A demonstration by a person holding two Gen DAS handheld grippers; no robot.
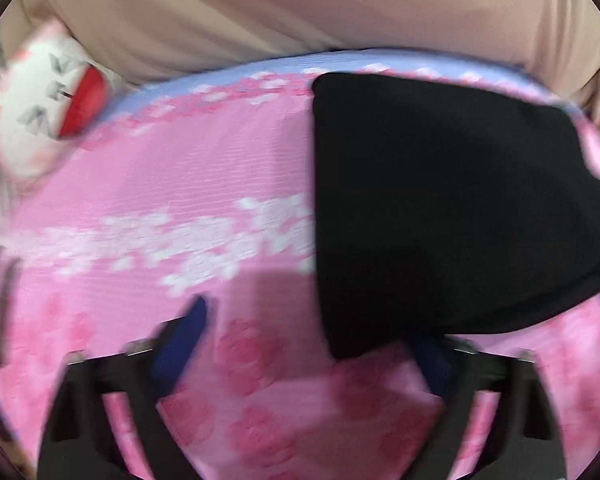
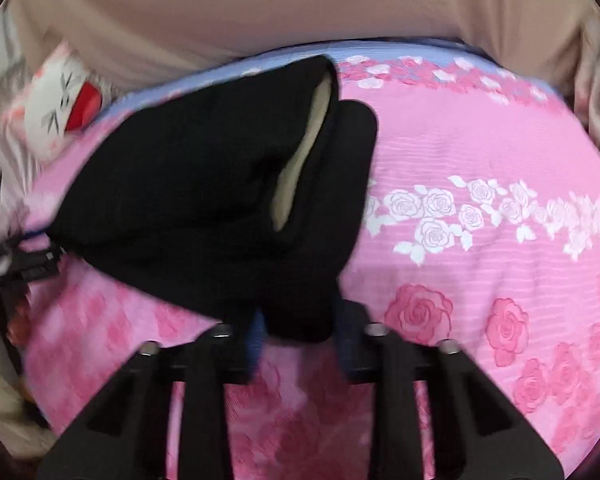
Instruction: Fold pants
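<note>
In the right wrist view the black pants (image 2: 220, 200) lay bunched across the left and centre of the frame on a pink bedspread (image 2: 480, 140) printed with roses, a strip of pale lining showing in a fold near the top. Their lower corner hung down between the blue-padded fingers of the right gripper (image 2: 298, 332) at the bottom centre, and the jaws were drawn close, pinching that corner. At the far left edge of the same view part of the left gripper showed beside the cloth's other end. In the left wrist view the pants (image 1: 440, 208) filled the right half of the frame, blurred. The left gripper (image 1: 308, 344) sat at the bottom with its jaws standing apart; the right-hand finger was under the hem, the left-hand finger (image 1: 180, 344) clear of the cloth, so no pinch showed. A white and red plush toy (image 1: 40, 112) lay at the upper left, and a beige cloth (image 1: 300, 12) ran across the top.
</note>
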